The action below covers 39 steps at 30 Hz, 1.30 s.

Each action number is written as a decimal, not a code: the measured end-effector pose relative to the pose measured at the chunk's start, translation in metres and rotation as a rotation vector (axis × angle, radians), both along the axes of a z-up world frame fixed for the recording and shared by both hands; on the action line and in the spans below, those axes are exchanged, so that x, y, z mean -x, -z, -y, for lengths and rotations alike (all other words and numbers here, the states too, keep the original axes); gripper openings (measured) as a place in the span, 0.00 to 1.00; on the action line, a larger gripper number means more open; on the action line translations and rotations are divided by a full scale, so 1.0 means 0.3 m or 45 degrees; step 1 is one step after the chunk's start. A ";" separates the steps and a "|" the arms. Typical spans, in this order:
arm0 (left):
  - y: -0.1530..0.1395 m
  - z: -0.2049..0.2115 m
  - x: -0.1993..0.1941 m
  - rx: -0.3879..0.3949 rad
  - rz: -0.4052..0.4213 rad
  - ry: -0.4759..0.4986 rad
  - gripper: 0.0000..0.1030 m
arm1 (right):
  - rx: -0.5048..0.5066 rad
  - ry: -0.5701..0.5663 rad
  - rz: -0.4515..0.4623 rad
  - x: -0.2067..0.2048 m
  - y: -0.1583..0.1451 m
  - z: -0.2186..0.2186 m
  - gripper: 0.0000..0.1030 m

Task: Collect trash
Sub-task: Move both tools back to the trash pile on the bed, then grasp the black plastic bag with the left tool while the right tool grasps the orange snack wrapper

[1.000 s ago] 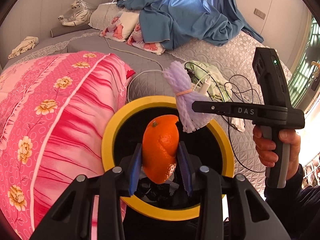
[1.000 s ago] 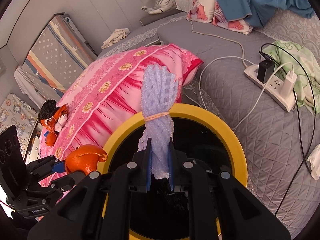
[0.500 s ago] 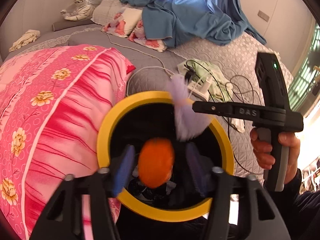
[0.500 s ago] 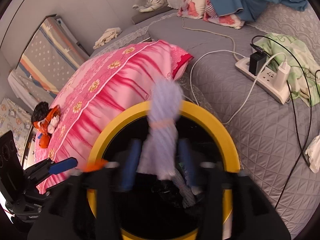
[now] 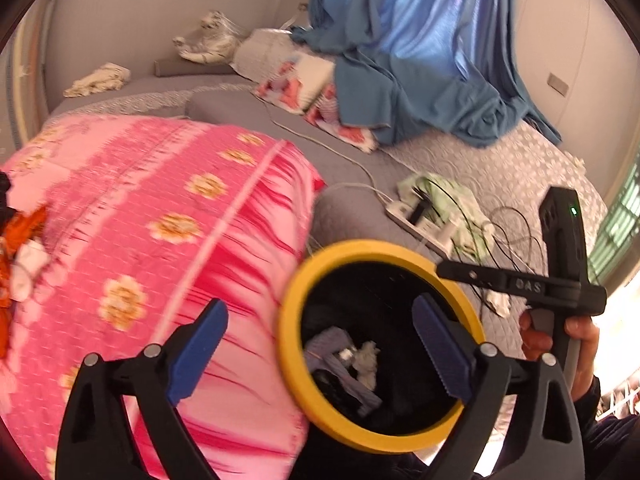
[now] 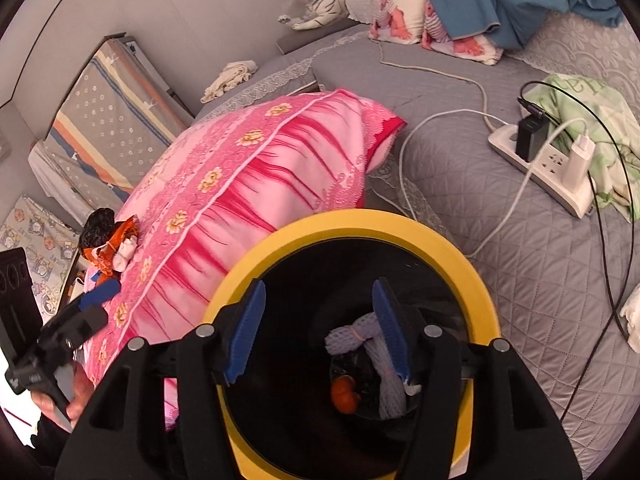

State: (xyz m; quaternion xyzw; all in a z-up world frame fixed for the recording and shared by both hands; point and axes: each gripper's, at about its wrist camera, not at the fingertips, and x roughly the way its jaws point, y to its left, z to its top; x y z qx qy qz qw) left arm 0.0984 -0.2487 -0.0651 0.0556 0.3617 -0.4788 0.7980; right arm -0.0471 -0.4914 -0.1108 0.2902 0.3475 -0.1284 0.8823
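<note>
Yellow-rimmed bin (image 6: 280, 240) sat at the bed's edge against the pink quilt (image 6: 256, 168), with orange peel (image 6: 345, 394) and purple foam net (image 6: 390, 384) lying at its bottom. Both tongs stood wide and empty: the right gripper (image 6: 320, 328) hung over the bin's mouth, the left gripper (image 5: 320, 354) straddled the rim towards the quilt. By my judgement the drop was done and the search for more trash was next. An orange-and-black wrapper bundle (image 6: 106, 242) on the quilt's far side looked a likely target, calling for a reach by the left.
</note>
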 end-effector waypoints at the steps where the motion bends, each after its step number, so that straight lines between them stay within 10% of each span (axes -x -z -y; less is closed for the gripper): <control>1: -0.009 -0.016 -0.012 0.007 0.006 -0.017 0.90 | -0.002 -0.008 0.008 -0.009 -0.006 -0.006 0.56; 23: -0.178 -0.565 -0.425 -0.046 0.224 -0.518 0.91 | 0.067 -0.551 0.156 -0.501 -0.150 -0.448 0.70; 39: -0.133 -0.636 -0.766 -0.184 0.183 -0.538 0.91 | 0.279 -0.940 0.178 -0.810 -0.135 -0.907 0.74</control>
